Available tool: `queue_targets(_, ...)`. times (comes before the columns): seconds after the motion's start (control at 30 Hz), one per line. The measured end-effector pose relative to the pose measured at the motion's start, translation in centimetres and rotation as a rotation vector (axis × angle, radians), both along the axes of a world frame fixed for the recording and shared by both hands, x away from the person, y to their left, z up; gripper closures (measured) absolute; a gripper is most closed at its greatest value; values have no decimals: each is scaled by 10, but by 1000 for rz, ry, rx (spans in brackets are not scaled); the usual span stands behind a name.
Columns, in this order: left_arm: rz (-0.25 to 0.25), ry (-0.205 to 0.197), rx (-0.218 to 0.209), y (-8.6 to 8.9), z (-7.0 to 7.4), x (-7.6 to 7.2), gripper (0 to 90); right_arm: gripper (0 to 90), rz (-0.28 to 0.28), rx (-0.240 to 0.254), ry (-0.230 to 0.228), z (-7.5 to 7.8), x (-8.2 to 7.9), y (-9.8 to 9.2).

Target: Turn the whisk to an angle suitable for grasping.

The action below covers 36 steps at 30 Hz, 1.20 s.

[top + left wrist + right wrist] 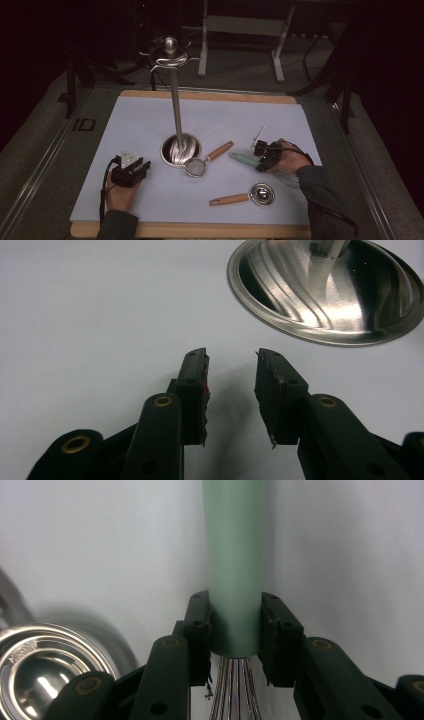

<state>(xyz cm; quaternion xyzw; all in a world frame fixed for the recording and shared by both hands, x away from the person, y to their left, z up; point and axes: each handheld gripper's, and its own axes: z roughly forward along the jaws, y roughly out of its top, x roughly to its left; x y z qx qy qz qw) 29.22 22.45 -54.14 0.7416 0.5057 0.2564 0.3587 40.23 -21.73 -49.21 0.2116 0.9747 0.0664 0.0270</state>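
Right tongs (235, 625) clamped on whisk handle (235, 555).

A pale green handle (235, 565) is seen at centre frame on the whisk (250, 160), with thin wires beneath it that seem streaked red and blue. Black is worn by the right gripper (235, 630) and the left gripper (231, 390). At upper right, swirled silver ridges are shown on the stand's base (325, 290). Orange-brown handles are carried by the strainer (207, 159) and the steel measuring cup (247, 196), all on a pale lilac-white mat (150, 120).
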Motion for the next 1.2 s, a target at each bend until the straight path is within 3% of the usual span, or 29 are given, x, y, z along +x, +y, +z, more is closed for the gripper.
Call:
queue_targets(0.37,2,0,1,0,0,0,654,690,-18,103,-147,10,-17,-6)
queue_targets(0.53,3,1,2,0,0,0,654,690,-25,128,-159,14,-20,-7)
queue_targets(0.83,3,1,1,0,0,0,654,691,-22,193,-252,33,-27,-1)
queue_targets(1.2,2,0,2,0,0,0,654,692,3,231,-317,48,-34,11)
